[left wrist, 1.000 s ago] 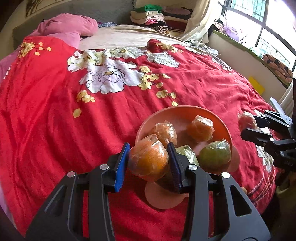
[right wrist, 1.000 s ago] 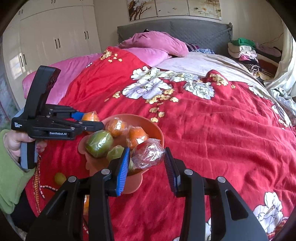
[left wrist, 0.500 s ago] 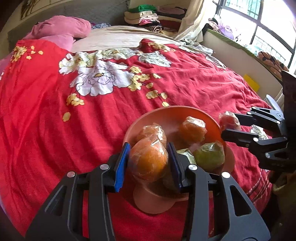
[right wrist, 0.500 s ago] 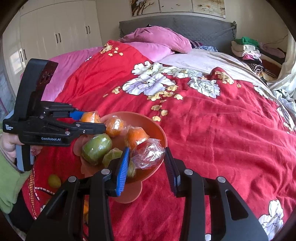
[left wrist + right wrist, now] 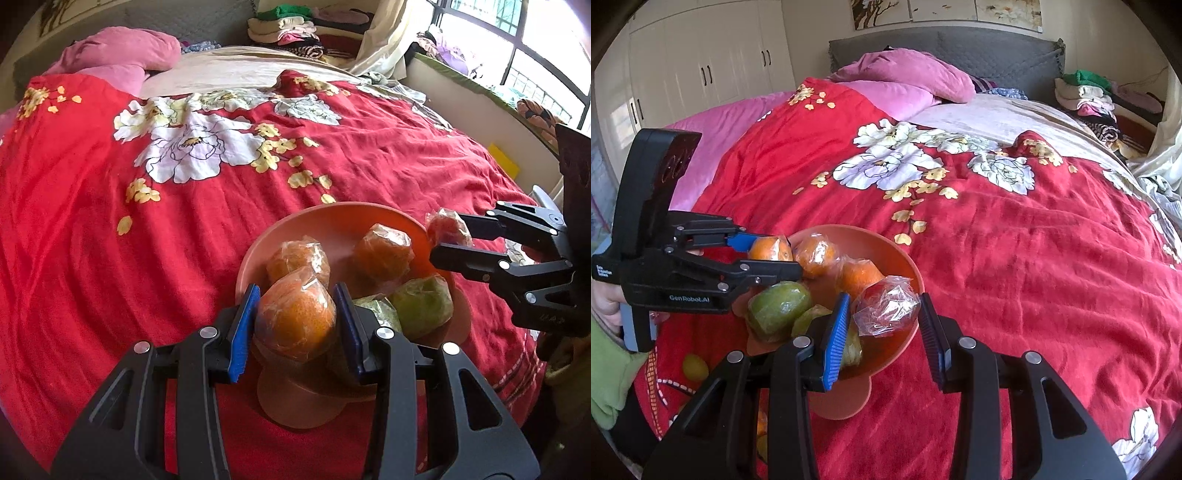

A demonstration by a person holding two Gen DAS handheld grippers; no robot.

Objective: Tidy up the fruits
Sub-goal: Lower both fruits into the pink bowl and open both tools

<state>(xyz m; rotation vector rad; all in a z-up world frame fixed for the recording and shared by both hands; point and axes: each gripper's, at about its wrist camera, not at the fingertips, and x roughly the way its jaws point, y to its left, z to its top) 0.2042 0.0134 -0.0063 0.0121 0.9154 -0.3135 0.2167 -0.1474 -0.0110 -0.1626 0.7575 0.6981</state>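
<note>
Here, wrapped orange (image 5: 295,317), stem end upward, in left hand-held gripper (image 5: 295,325).

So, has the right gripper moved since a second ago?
Yes, slightly: the right gripper with its wrapped fruit has come leftward, up to the bowl's rim in the left wrist view.

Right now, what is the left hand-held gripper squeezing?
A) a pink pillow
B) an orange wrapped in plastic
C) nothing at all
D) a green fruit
B: in the left wrist view the left hand-held gripper has its blue pads pressed on both sides of an orange wrapped in clear plastic, held just in front of the bowl.
</note>
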